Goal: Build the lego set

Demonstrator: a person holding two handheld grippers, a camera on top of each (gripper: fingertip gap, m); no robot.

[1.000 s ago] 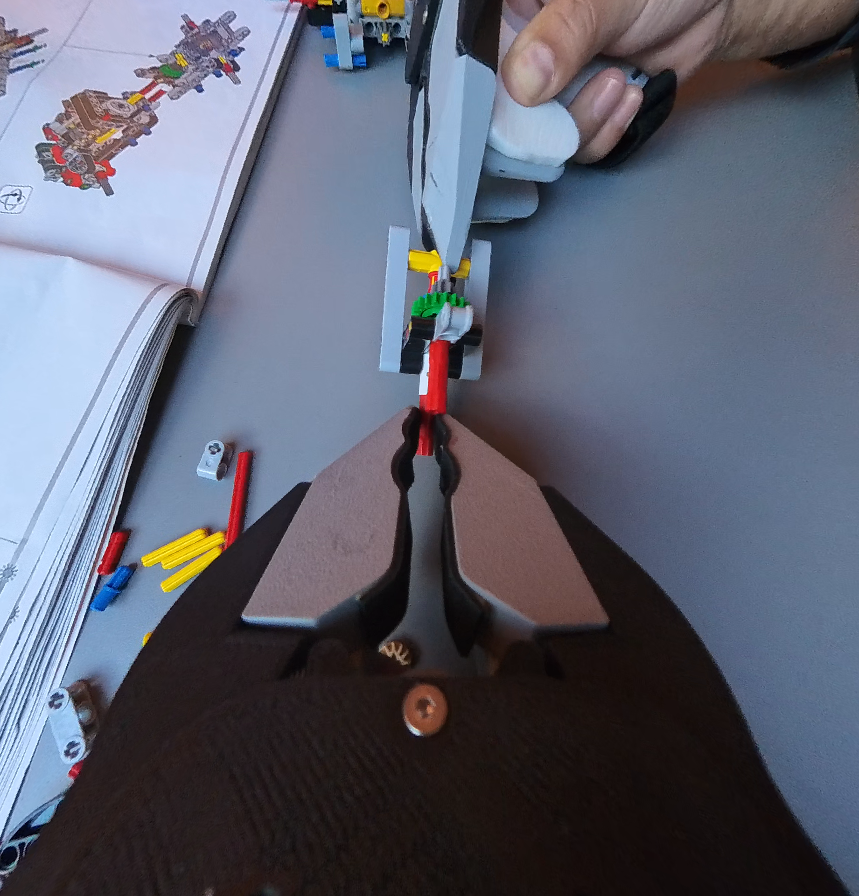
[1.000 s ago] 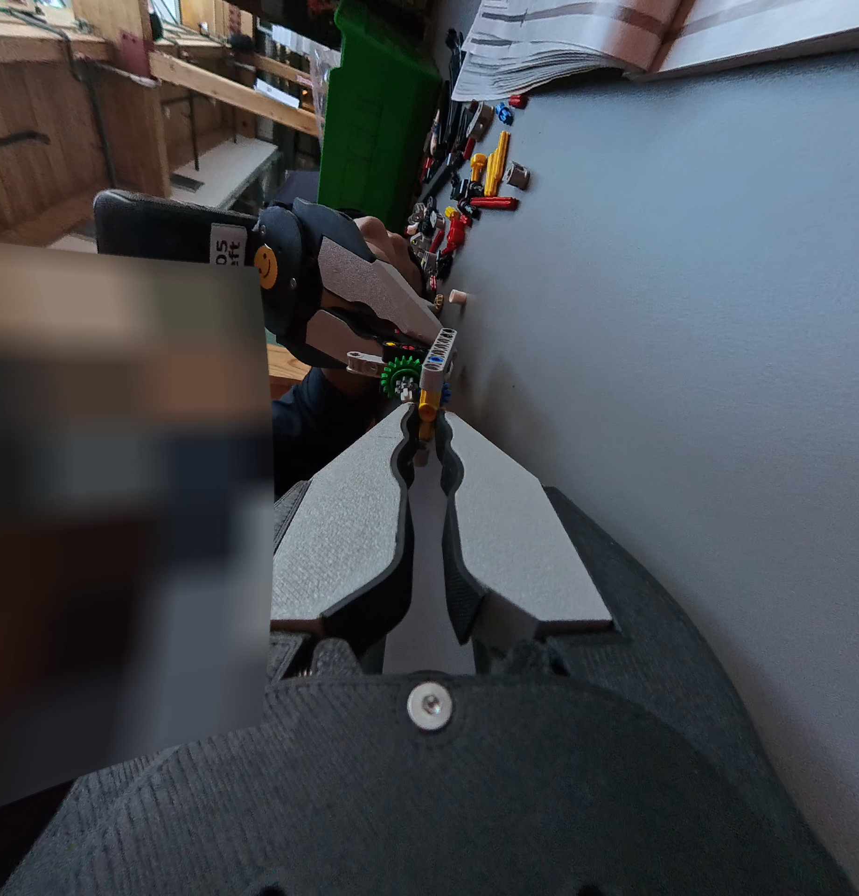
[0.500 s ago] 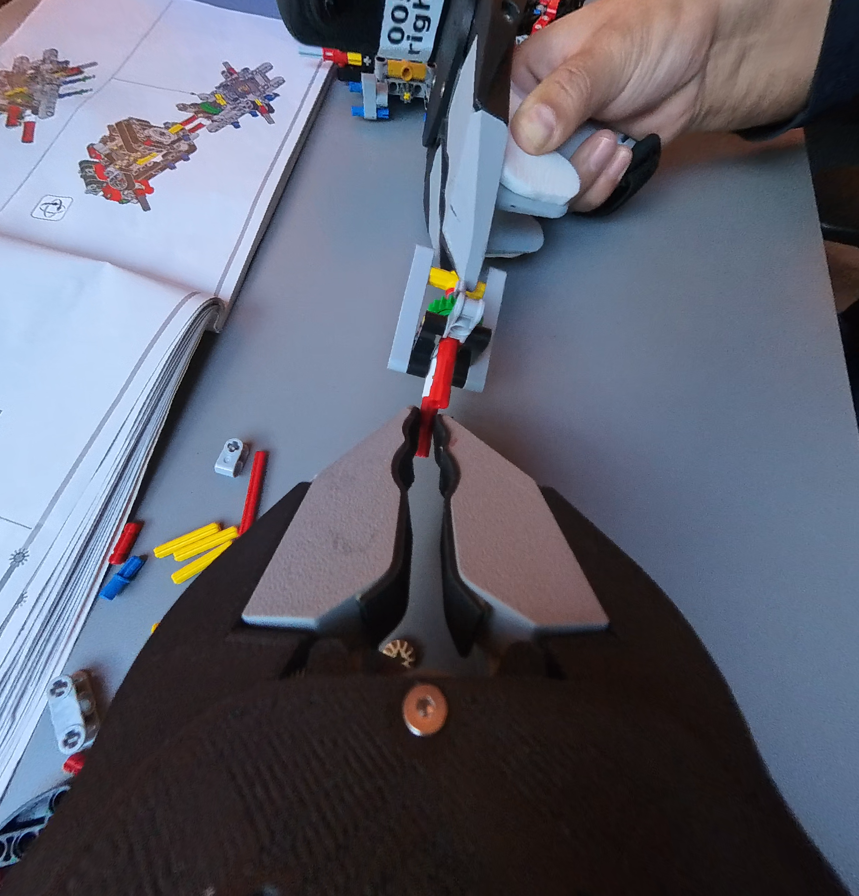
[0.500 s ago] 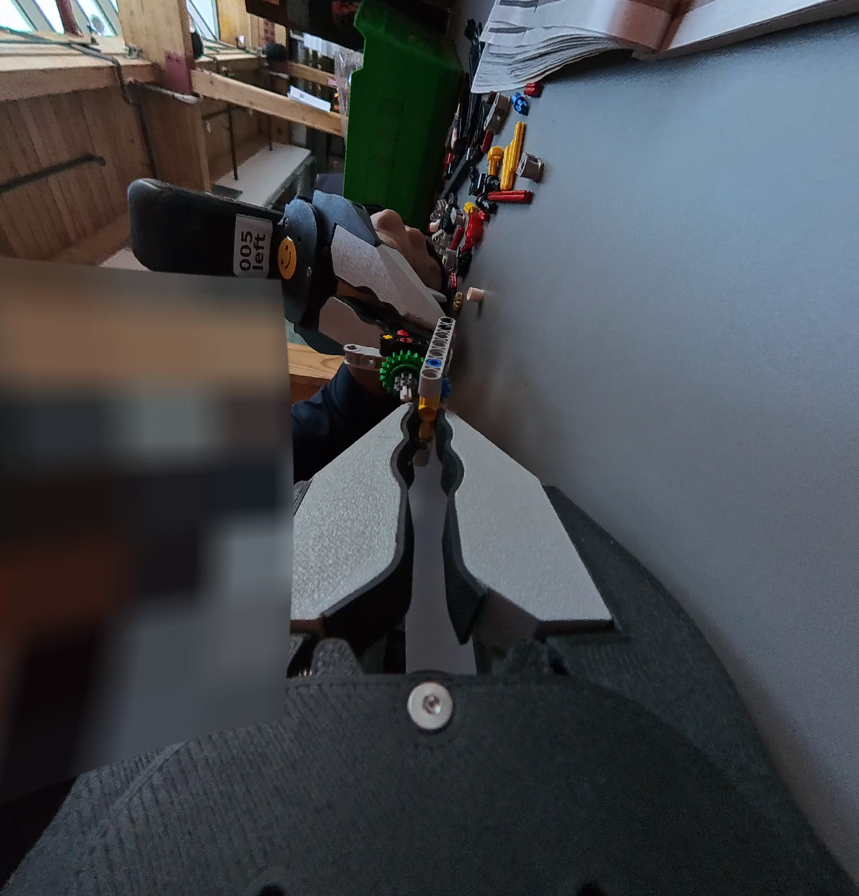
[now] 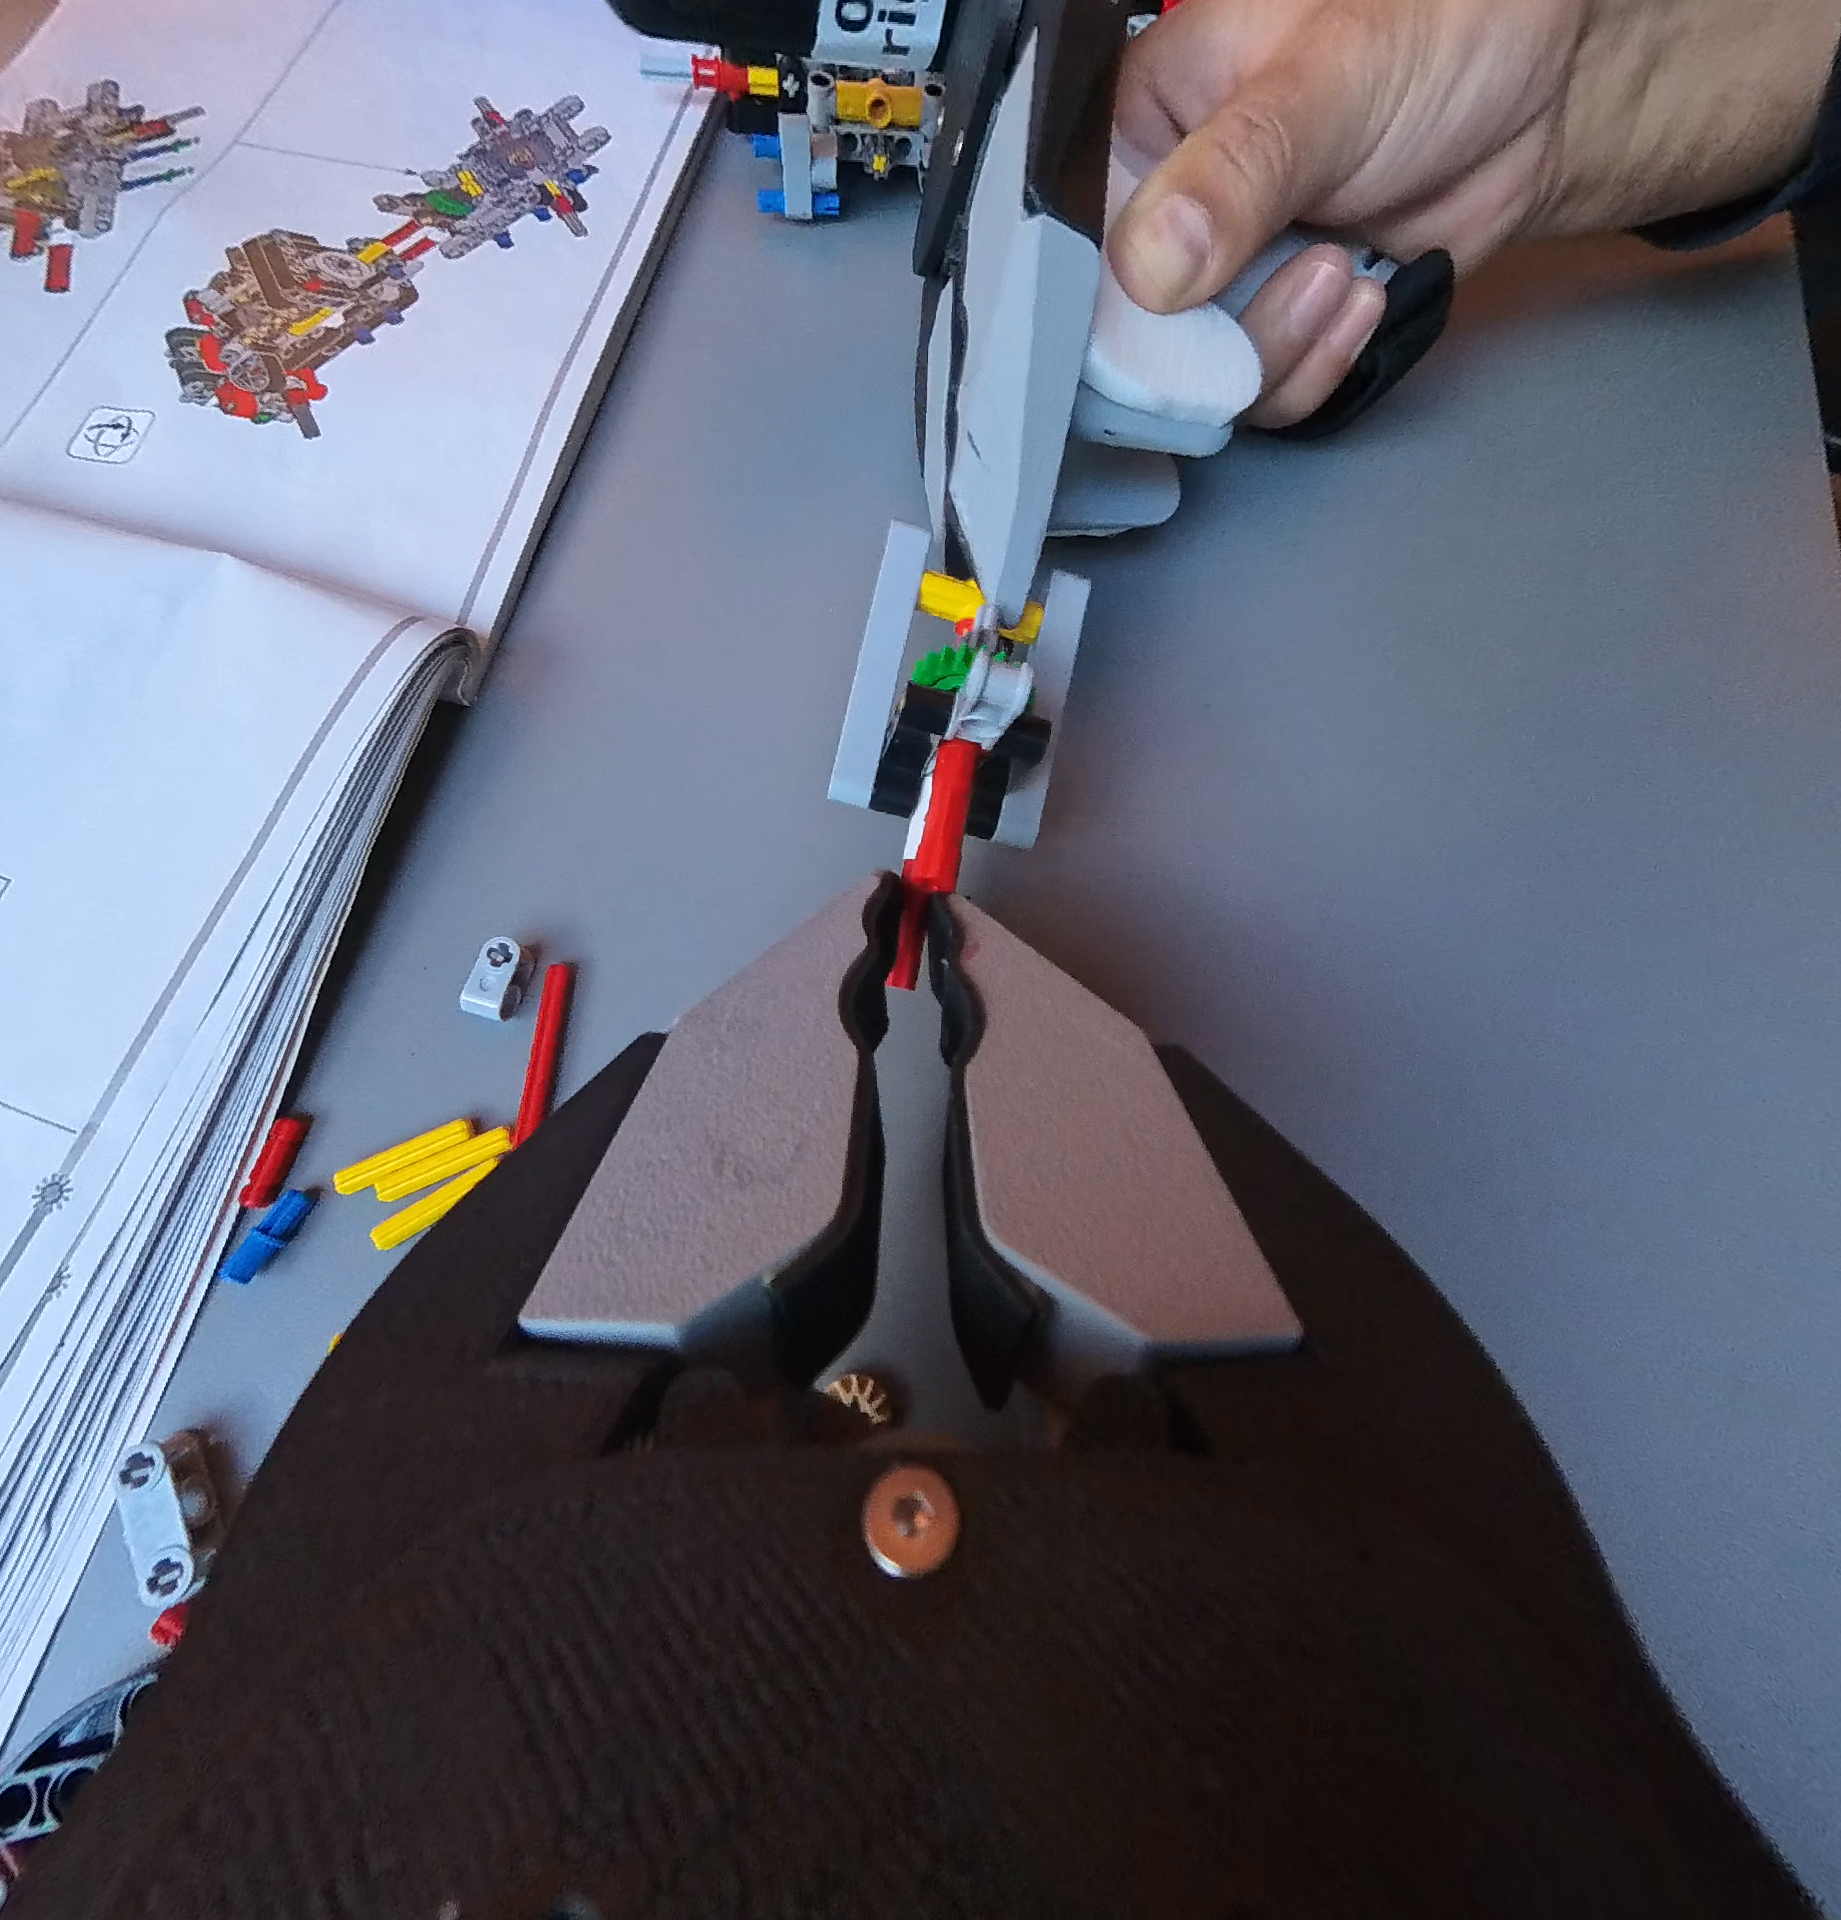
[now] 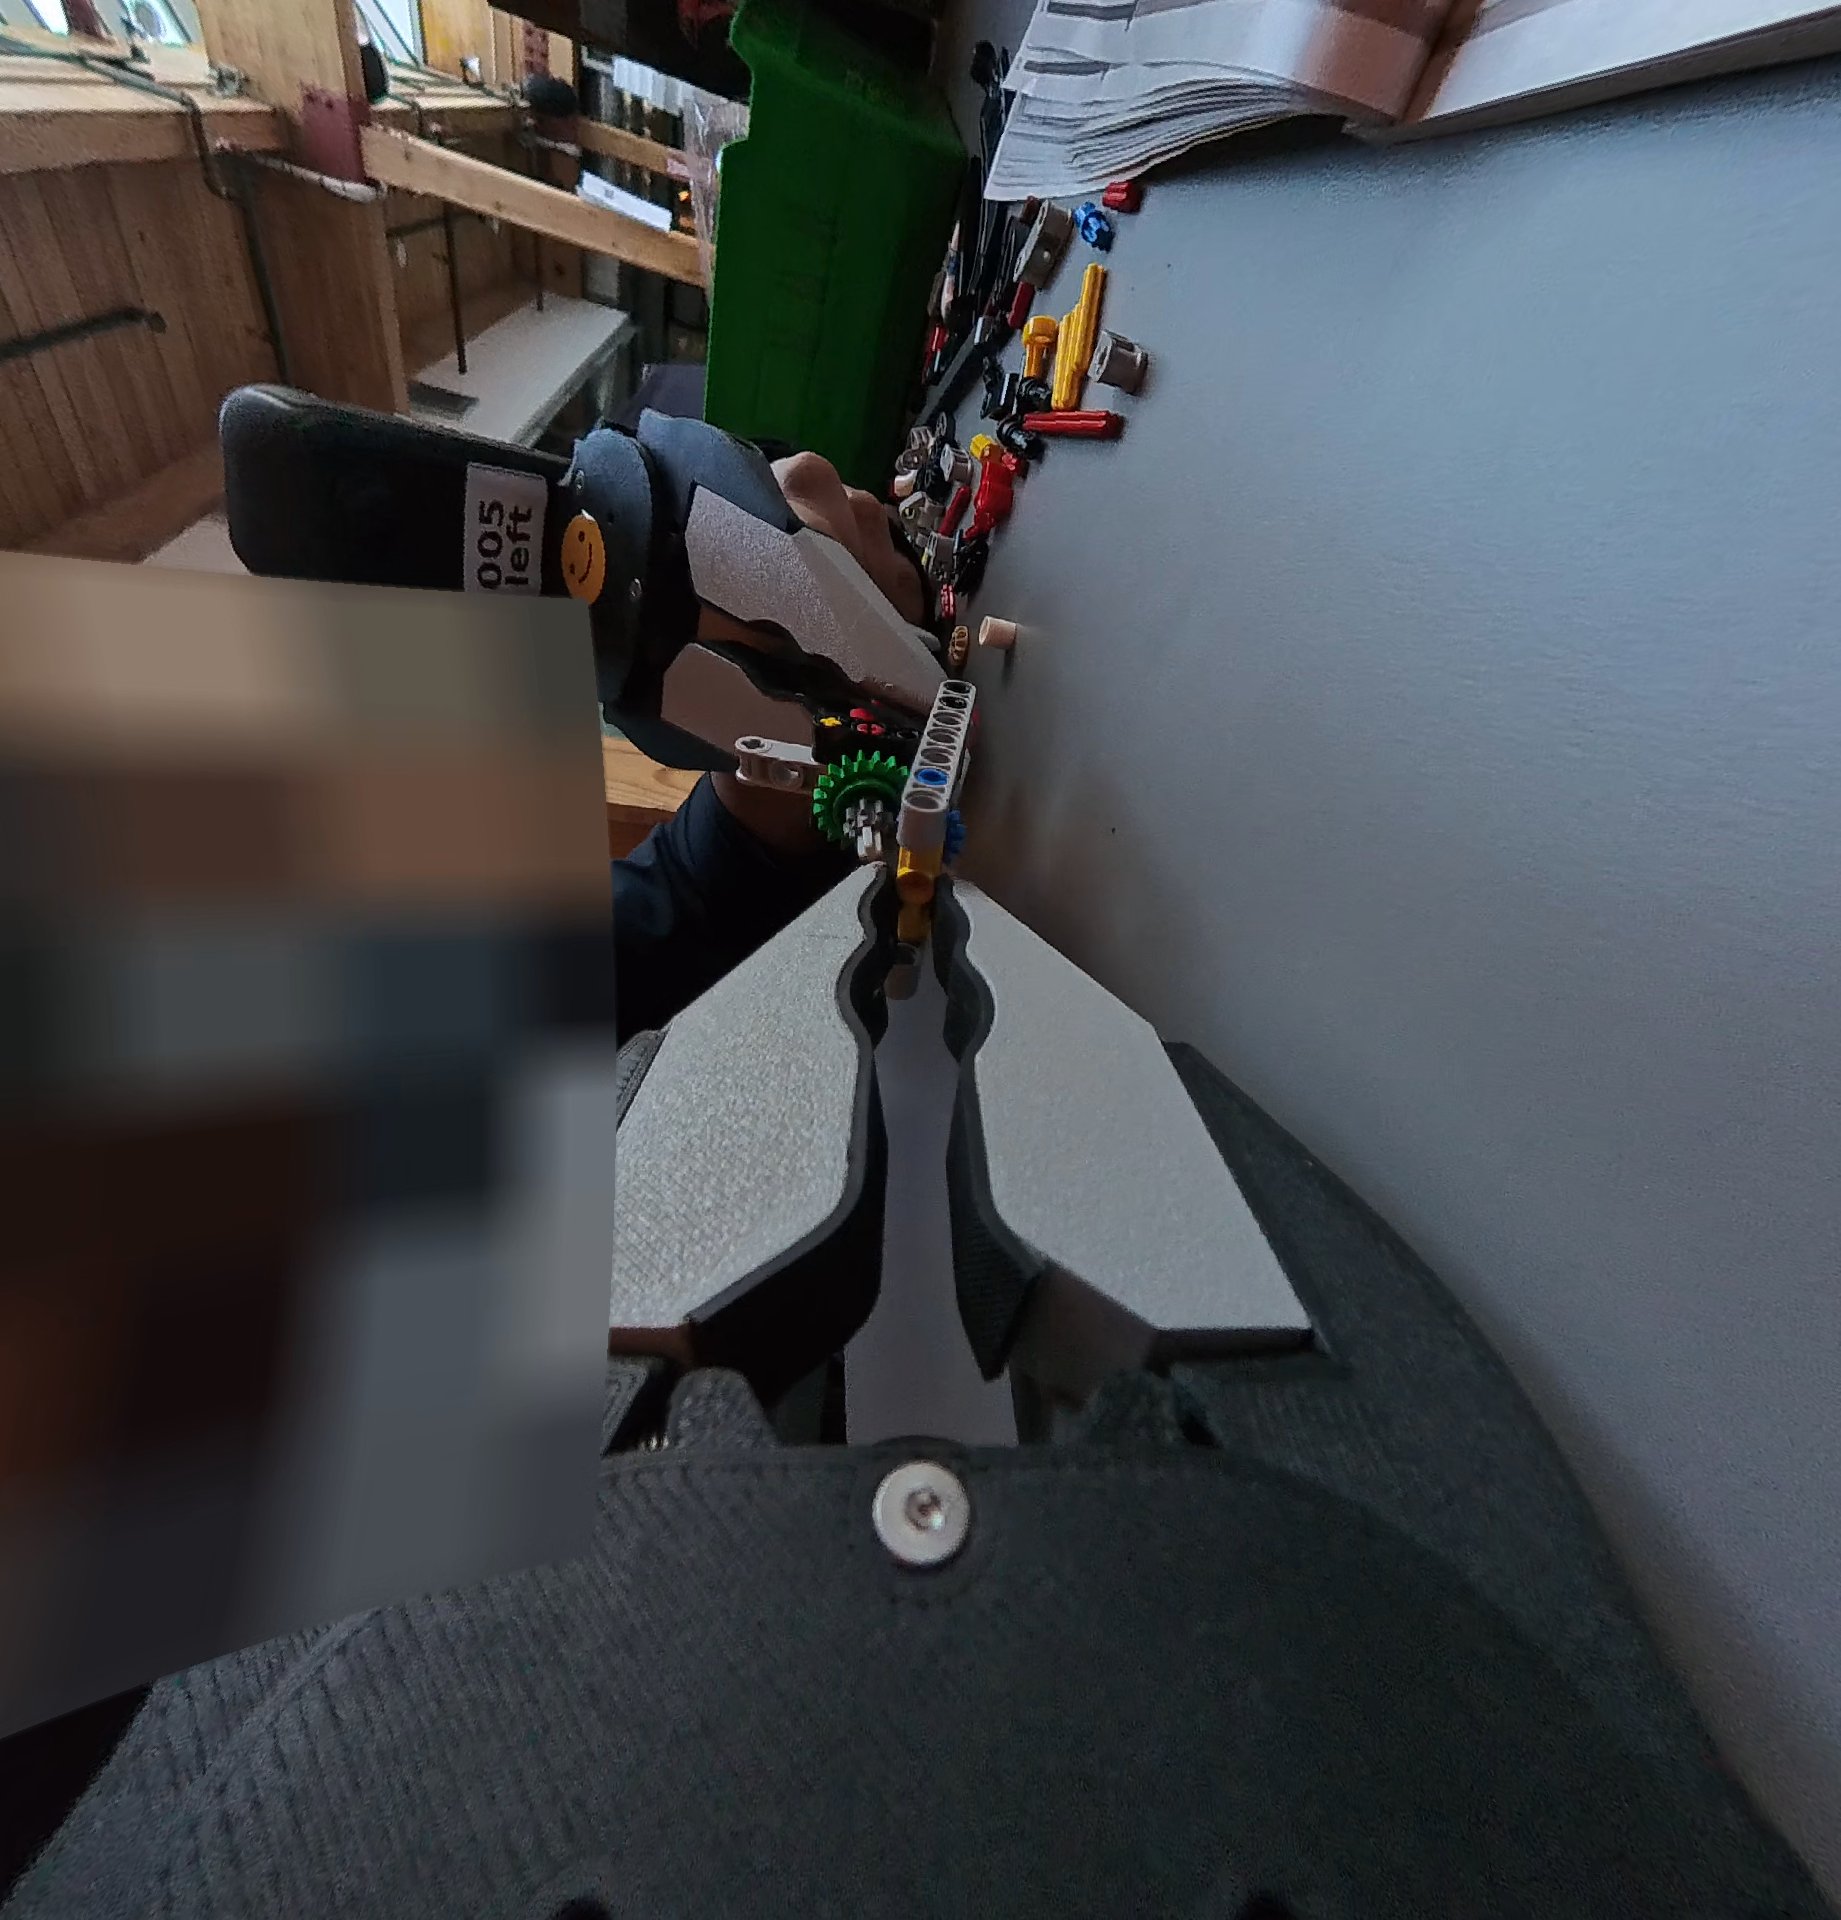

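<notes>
pinching red axle (image 5: 914,940) in left gripper (image 5: 908,935), right gripper (image 6: 908,925) clamping yellow pin (image 6: 912,894)

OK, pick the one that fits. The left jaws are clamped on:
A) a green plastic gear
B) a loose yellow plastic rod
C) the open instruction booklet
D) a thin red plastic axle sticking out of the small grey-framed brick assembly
D: in the left wrist view the thin red plastic axle runs from the small grey-framed brick assembly straight into the closed left jaws.

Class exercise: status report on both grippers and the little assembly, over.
Left gripper shut on red axle. Right gripper shut on yellow pin. Gear assembly held between them above grey table. Loose parts lie left.
</notes>
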